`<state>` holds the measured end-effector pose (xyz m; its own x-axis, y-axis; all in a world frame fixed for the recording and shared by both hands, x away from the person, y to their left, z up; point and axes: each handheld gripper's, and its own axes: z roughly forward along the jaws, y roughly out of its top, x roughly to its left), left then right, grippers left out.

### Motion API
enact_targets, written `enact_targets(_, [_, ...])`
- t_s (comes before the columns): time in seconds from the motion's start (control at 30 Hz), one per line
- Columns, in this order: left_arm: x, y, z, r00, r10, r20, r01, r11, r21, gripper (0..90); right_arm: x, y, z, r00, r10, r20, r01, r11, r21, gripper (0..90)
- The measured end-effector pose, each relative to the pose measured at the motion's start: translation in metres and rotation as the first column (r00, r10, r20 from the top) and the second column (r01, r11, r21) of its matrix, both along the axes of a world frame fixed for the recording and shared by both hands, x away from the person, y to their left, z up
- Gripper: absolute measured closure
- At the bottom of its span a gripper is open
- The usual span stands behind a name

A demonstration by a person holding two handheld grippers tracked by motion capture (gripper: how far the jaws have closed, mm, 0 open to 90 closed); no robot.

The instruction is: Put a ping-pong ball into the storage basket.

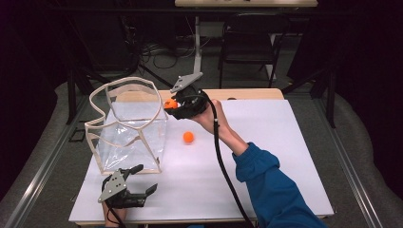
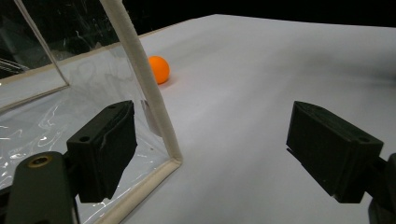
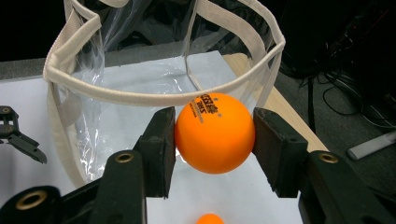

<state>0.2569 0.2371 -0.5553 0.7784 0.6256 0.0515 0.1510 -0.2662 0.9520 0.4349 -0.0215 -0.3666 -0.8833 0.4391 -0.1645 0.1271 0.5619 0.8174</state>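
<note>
Beside the clear plastic bag's point(image 3: 140, 70) fabric rim, right gripper point(image 3: 215, 135) pinching smooth orange ball point(image 3: 215, 133)

The person is wearing a blue long sleeve point(image 1: 266, 178); each black two-jaw gripper point(image 1: 167, 107) is carrying a grey three-cornered plate point(image 1: 186, 81), brass-coloured screws point(image 3: 124, 157) and a trailing black cable point(image 1: 223, 161).

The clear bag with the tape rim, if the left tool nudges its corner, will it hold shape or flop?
The clear bag would probably flex: its walls look like thin wrinkled film. The tape rim already bends unevenly, so it likely sags under pressure. It looks light and may slide on the smooth white table.
</note>
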Motion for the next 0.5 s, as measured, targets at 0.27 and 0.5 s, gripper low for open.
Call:
enact_targets(0.27, [0.000,0.000,0.001,1.0000,0.000,0.003,0.000,1.0000,0.003,15.9,-0.001,0.005,0.006,0.9999,0.002,0.011,-0.003,1.000,0.005,50.7])
enact_targets(0.5, [0.000,0.000,0.000,1.0000,-0.003,0.001,0.003,1.0000,0.002,15.9,-0.001,0.009,0.011,0.9998,0.002,0.019,-0.002,1.000,0.007,50.7])
